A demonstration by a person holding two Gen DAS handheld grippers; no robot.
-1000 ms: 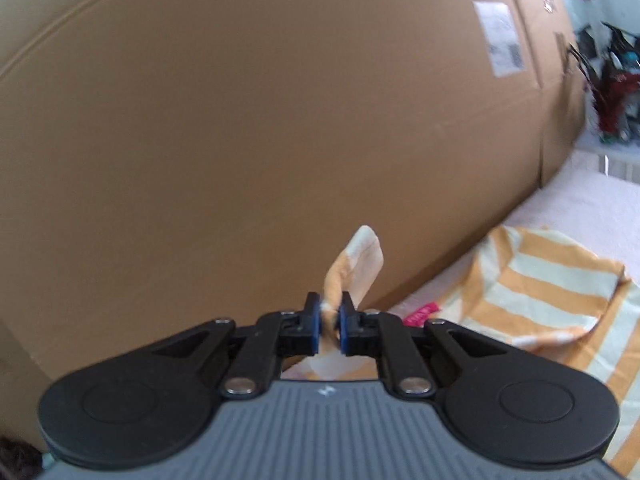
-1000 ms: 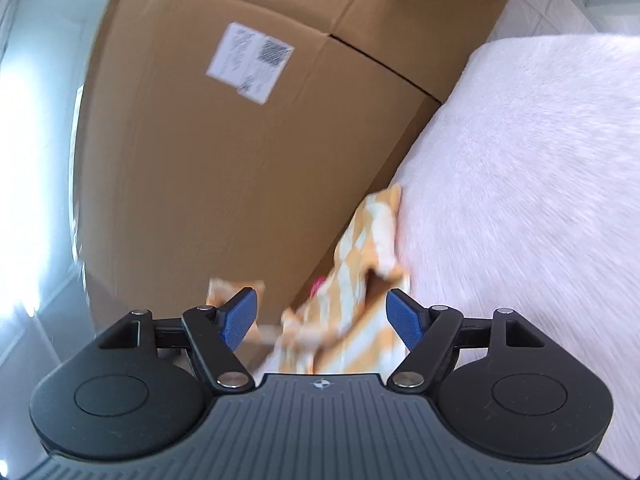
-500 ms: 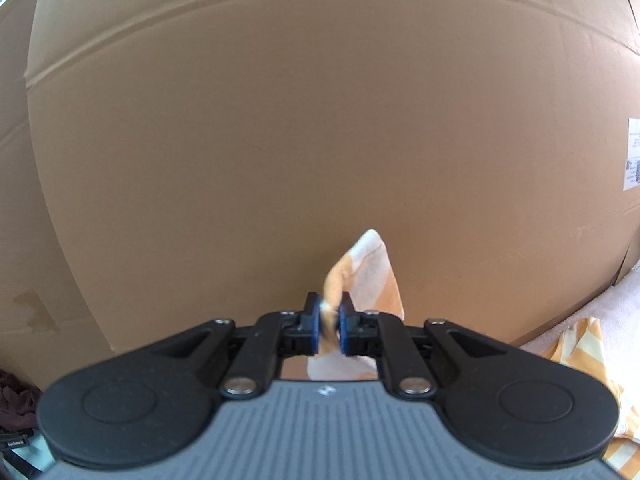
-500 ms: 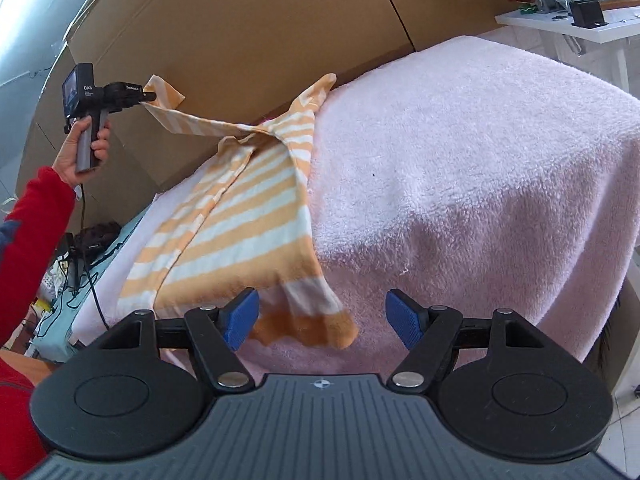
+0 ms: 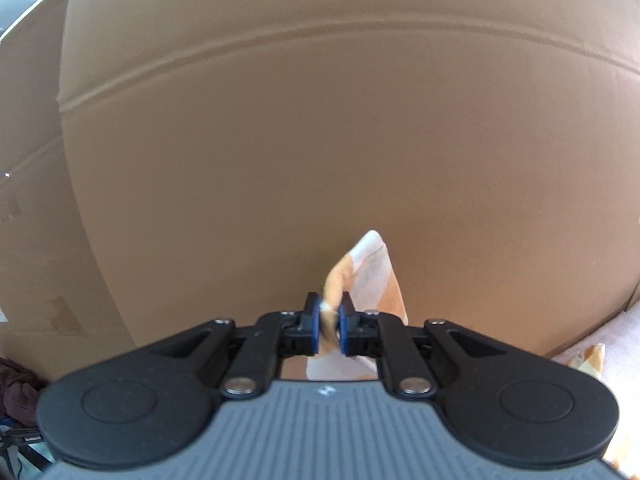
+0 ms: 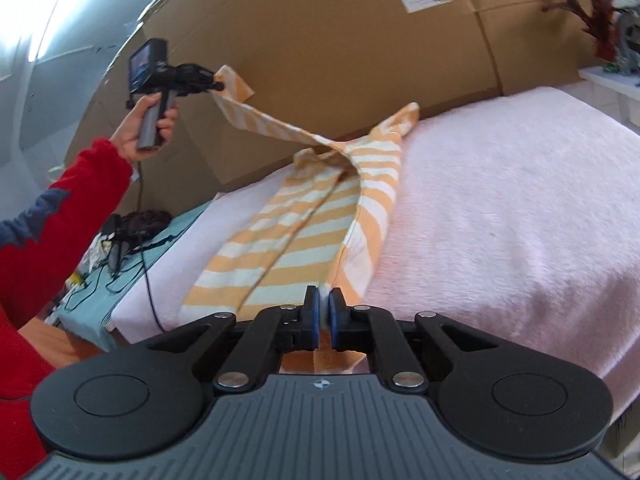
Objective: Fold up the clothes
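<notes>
Pink fleece blanket [image 6: 500, 200] over a raised bed-like surface, backed by a wall of large cardboard boxes [image 6: 340, 52]; setting for one striped garment. Item: orange-and-white striped garment [image 6: 304, 232], lying lengthwise along the left part of the blanket, partly doubled on itself, its far end lifted off the surface and stretched up to the left. Holding points, two. Left gripper [image 6: 218, 87], seen from the right wrist view in the person's hand [image 6: 148, 120] with a red sleeve [image 6: 60, 216] behind it, is pinched on the raised far corner; the left wrist view confirms its pads pressed on a tuft of striped cloth with cardboard filling the background. Right gripper [image 6: 324, 312] has just been closing and now stands pressed together on the near hem, a thin edge of cloth between its pads. Risks, judged: the near grip looks shallow, taking only the hem's edge, so a firm pull to spread the garment could slide it out. The cloth between the two holds is twisted and bunched at the middle, so a fold laid now would likely set in a crease or lie crooked. The raised corner sits close to the cardboard and could snag or drag there. Cables and clutter [image 6: 128, 232] at the left of the bed could catch any trailing cloth.
</notes>
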